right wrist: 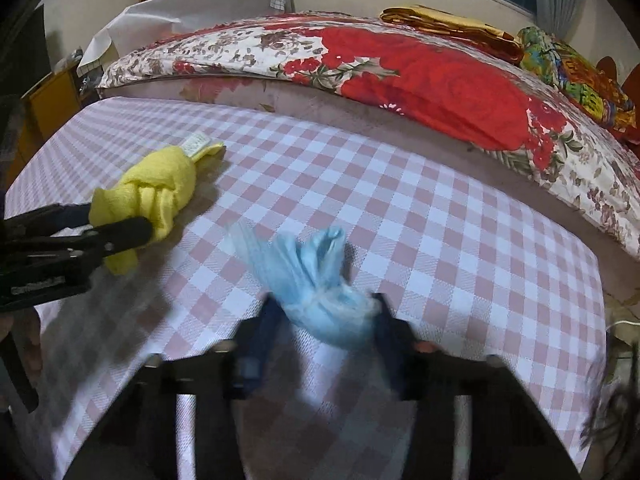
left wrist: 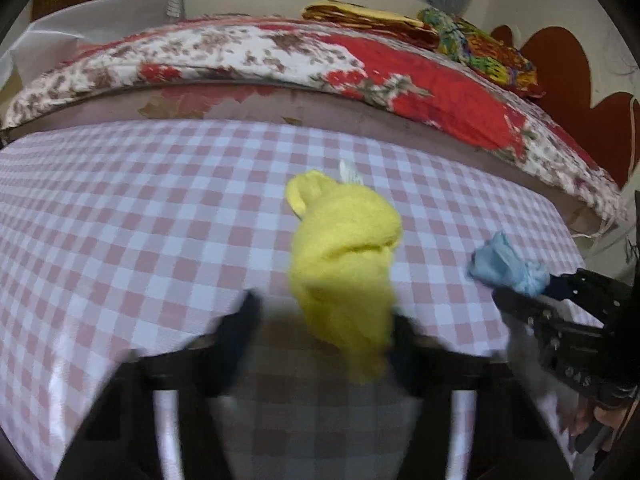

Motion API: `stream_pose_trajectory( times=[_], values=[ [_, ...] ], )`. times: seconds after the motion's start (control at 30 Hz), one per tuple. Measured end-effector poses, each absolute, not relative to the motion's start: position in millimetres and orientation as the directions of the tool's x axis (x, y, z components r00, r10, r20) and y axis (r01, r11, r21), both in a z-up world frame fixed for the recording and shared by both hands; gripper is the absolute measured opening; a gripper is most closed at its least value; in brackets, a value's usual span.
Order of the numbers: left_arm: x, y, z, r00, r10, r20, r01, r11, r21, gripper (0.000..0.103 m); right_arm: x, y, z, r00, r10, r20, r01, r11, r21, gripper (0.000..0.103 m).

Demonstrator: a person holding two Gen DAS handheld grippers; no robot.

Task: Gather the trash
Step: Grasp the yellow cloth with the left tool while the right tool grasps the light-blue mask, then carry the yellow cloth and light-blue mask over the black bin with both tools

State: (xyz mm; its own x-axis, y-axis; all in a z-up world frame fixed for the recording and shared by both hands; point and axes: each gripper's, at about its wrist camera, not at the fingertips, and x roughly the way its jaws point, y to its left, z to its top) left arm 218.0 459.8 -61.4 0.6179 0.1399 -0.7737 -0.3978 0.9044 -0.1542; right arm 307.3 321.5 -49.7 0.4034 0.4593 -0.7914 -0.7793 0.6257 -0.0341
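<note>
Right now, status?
Left gripper around yellow cloth, right gripper around blue bag. Grip unclear on both. Nothing in the way.

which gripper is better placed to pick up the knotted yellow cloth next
Left. The left gripper already has its fingers on either side of the yellow cloth, while the right gripper is closing around the blue bag.
</note>
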Motion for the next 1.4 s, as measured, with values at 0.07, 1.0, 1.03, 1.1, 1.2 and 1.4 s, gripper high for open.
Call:
stream_pose_trajectory(
  times=[0.07, 1.0, 1.03, 1.1, 1.2, 1.4],
  values=[
    [214.8, 457.9, -60.3, 0.622, 0.132, -0.772, -0.394, 0.905, -0.162, 0.022, 305.6, 316.1, -48.5, 0.407, 0.468, -0.785, -0.773, 0.634, -0.024, 0.032],
    [136.1, 313.3, -4.8, 0.749, 0.073, -0.659, -0.236, 0.958, -0.162, 0.012, 231.4, 144.4, -10.2, 0.513, 0.503, -0.696, -0.672, 0.739, 0.039, 0.028],
    [133.6, 308.3, -3.6, 0.752, 0.069, -0.656, -0.231, 0.959, -0.163, 0.012, 229.3, 135.7, -8.5, 0.518, 0.501, -0.693, -0.665, 0.746, 0.043, 0.028],
    [129.9, 294.6, 0.1, 0.76, 0.061, -0.647, -0.214, 0.963, -0.161, 0.012, 225.5, 121.0, -5.4, 0.531, 0.497, -0.687, -0.652, 0.757, 0.044, 0.028],
    [126.0, 281.5, 3.0, 0.768, 0.043, -0.639, -0.199, 0.964, -0.175, 0.012, 218.1, 99.0, 0.0, 0.551, 0.487, -0.677, -0.633, 0.773, 0.041, 0.028],
    [122.4, 244.4, 7.8, 0.776, -0.004, -0.631, -0.139, 0.974, -0.177, 0.012, 204.7, 58.6, 6.0, 0.583, 0.466, -0.665, -0.594, 0.804, 0.043, 0.028]
  ],
)
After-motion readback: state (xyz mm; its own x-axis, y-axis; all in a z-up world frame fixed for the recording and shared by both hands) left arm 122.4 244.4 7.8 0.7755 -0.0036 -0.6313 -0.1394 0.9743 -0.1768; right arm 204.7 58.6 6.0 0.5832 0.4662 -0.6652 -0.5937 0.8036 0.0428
